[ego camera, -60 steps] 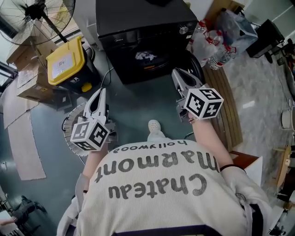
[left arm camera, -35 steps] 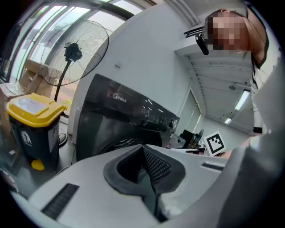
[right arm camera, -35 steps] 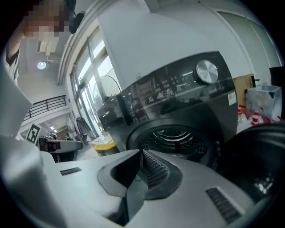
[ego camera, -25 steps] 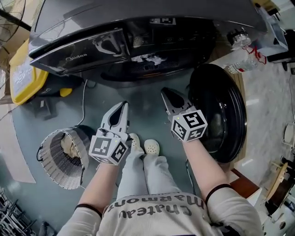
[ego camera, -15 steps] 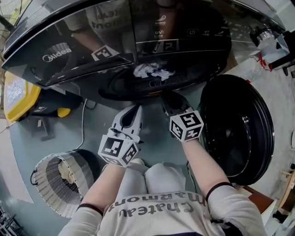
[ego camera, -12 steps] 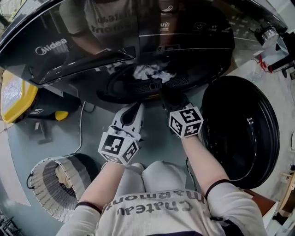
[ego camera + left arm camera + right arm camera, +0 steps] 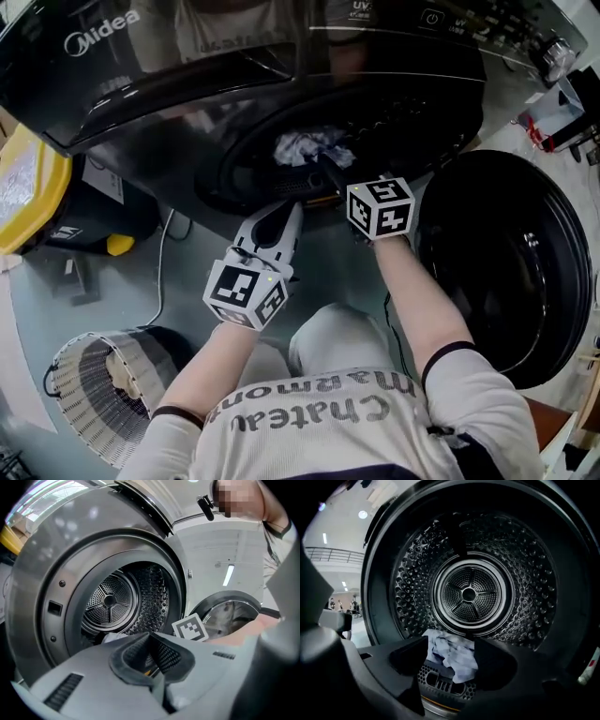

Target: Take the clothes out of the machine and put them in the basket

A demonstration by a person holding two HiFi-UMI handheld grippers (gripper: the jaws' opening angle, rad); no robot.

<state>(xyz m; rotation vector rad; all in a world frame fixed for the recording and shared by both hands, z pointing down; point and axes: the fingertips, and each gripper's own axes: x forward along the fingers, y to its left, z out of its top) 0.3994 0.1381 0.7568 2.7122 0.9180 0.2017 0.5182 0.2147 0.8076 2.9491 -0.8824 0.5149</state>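
Observation:
A crumpled white and blue cloth (image 7: 305,148) lies at the front of the drum of the black washing machine (image 7: 187,112). My right gripper (image 7: 330,176) reaches into the drum's mouth, just short of the cloth. In the right gripper view its jaws are opening, and the cloth (image 7: 452,656) shows in the gap of the right gripper (image 7: 450,644), ahead of the pads and untouched. My left gripper (image 7: 287,214) hovers below the opening, to the left. In its own view the left gripper (image 7: 150,637) is shut and holds nothing. The wire basket (image 7: 94,398) stands on the floor at lower left.
The round machine door (image 7: 511,272) hangs open on the right, close to my right arm. A yellow bin (image 7: 23,183) stands left of the machine. The person's knees (image 7: 328,342) are right under the grippers. The perforated drum (image 7: 468,592) is deep behind the cloth.
Both grippers have moved toward the drum opening as the view closed in on the machine. The right gripper's tips now sit in the mouth. The basket has slid to the lower left of the view.

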